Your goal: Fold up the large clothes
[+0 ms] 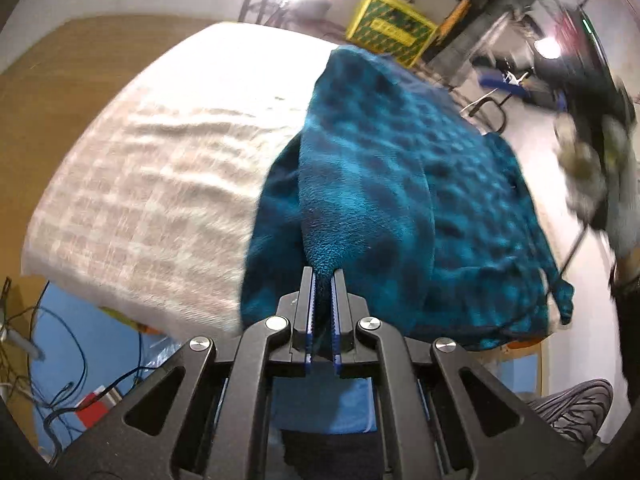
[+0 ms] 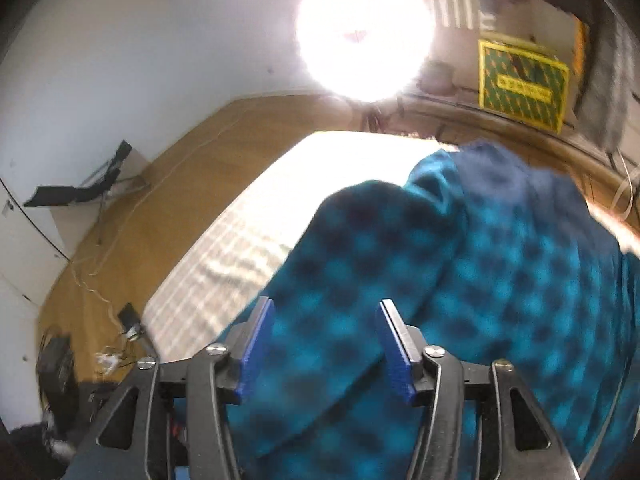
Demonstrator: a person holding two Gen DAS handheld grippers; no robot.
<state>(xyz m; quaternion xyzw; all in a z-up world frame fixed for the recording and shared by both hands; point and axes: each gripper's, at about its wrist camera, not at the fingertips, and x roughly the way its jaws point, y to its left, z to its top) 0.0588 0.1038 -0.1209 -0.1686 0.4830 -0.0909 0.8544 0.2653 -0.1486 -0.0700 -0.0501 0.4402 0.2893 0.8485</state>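
Folding teal fleece garment (image 1: 400,184) | soft, bulky, non-slippery; grip edges | left gripper (image 1: 323,276) clamped on near fold | right gripper (image 2: 326,312) apart

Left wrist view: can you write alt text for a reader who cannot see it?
The left tool is shut on a fold of a teal, dark-spotted fleece garment that lies on a white-covered mattress. Cables, a wooden floor and a yellow crate surround the mattress.

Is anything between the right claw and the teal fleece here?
Nothing visible is. The right claw is open with the teal fleece directly in front of and between its fingers, no other object intervening. The left claw is already shut on a fold of the fleece lying on the white bed cover.
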